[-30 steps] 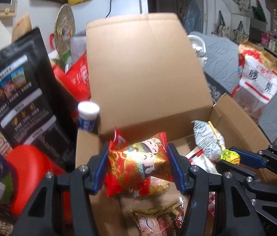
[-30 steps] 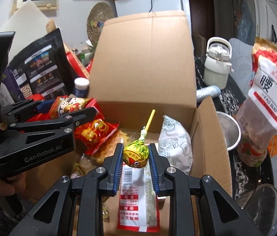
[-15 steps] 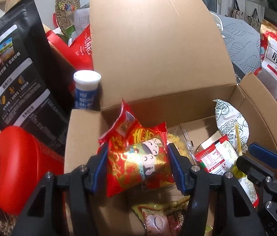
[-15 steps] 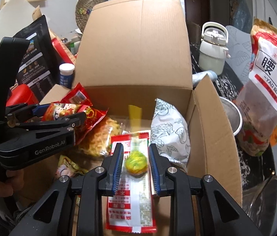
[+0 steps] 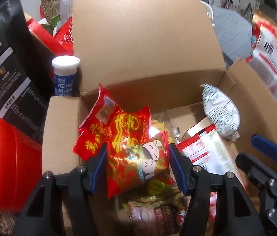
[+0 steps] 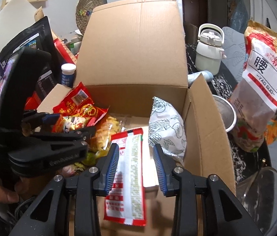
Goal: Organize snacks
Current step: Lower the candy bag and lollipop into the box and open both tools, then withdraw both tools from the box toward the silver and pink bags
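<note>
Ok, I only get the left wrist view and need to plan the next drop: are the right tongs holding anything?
Observer: No. The right tongs have just been opening; nothing is pressed between the pads. A flat red-and-white packet shows through the gap, lying below them.
Operator: Anything outside the brown cardboard box on its right?
Observer: A round steel bowl sits beside the box's right flap.

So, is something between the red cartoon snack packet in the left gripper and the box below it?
Nothing blocks it. The left gripper holds the red cartoon packet over the open cardboard box; below lie only other snack packets, so it would land on those.
</note>
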Available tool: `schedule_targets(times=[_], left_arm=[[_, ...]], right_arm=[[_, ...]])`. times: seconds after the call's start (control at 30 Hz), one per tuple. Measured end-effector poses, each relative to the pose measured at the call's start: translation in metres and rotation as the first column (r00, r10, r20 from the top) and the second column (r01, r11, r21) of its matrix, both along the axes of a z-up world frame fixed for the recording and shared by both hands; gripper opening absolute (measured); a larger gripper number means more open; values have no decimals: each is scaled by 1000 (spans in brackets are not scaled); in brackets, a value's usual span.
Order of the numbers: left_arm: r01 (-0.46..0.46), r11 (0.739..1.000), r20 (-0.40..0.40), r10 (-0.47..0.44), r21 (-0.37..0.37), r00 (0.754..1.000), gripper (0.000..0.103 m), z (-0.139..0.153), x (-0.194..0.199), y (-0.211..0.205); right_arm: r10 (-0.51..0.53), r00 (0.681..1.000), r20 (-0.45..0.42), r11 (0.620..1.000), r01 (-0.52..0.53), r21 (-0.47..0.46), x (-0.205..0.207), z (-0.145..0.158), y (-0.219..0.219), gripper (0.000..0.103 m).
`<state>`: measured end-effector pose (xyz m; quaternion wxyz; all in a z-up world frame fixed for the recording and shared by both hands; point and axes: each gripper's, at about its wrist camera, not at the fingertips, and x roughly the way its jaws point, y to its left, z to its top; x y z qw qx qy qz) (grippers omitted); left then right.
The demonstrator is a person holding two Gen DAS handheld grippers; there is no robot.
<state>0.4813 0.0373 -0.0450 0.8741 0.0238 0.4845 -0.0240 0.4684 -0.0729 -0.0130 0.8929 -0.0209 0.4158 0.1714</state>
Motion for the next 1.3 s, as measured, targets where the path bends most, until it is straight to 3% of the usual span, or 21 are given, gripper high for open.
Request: schedule_targets(times=[0.3,0.4,0.47,1.3], left_arm=[[-37,999,0,37,37,999,59,18,-9,3],[-37,999,26,36,32,999,77,24,-26,7],[-36,999,53,34,35,998,103,34,-34,6],[11,998,265,-26,58,964,103,134,-162,-17]], right_arm=[[-2,999,35,1000,2,-14,-15,15,-1,36],[-2,999,49,1000,3,-12,-23,23,-3,36],[-4,998,61,1000,5,-14,-28,28,-5,36],[-44,965,259,999,37,34,-151,115,-42,48]])
